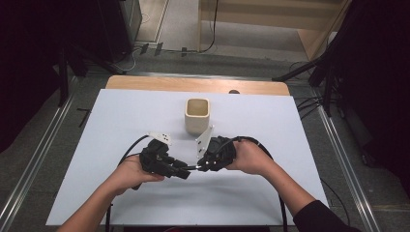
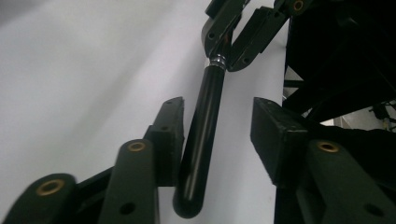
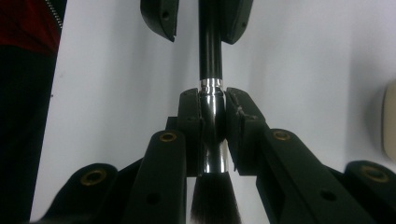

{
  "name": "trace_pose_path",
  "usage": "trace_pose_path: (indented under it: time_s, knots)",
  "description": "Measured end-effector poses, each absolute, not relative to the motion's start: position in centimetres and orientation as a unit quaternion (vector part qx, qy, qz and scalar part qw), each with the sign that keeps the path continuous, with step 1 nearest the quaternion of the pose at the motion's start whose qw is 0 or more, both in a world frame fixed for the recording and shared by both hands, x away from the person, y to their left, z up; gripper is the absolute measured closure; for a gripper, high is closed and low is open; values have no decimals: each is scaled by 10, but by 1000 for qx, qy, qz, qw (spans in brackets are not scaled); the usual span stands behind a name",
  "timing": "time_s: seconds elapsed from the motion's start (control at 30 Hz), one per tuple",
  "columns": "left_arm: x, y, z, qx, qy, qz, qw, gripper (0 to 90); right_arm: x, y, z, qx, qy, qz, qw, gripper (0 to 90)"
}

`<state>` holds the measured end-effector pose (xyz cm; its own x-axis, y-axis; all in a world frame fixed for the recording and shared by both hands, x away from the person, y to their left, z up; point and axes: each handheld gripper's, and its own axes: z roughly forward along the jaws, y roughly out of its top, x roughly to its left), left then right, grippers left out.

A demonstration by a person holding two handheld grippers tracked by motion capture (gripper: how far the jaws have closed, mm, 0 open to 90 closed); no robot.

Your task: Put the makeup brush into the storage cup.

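A make-up brush with a black handle point(image 2: 203, 130), a shiny metal ferrule point(image 3: 213, 126) and dark bristles point(image 3: 215, 200) hangs level just above the white sheet, between my two grippers. My right gripper point(image 3: 212, 98) is shut on the ferrule, its pads pressing both sides. My left gripper point(image 2: 217, 105) faces it from the other end with the handle between its jaws; one pad lies against the handle and the other stands apart from it. In the high view the left gripper point(image 1: 183, 172) and right gripper point(image 1: 201, 166) meet tip to tip at the table's middle.
A cream square cup point(image 1: 197, 116) stands upright behind the grippers, just beyond the right one. The white sheet point(image 1: 121, 116) covers the table, with a wooden strip point(image 1: 145, 83) along the far edge. Cables trail from both grippers toward the person.
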<state>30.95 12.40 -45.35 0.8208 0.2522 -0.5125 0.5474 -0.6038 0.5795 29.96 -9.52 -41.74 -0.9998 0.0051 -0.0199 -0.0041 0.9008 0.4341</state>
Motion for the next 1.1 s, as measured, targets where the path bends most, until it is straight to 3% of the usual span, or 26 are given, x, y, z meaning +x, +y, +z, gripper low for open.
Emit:
trace_pose_path:
  time_s: [0.57,1.0,1.1]
  knots:
    - [310,122,-459,880,212,-213,368,752,298,-96,-416,-29,972,234,2,774]
    - [311,124,-460,869,198,-244,382,801,298,-98,-416,-33,970,240,-10,761]
    - [310,125,-459,865,199,-245,391,801,297,-99,-414,-23,970,242,-10,696]
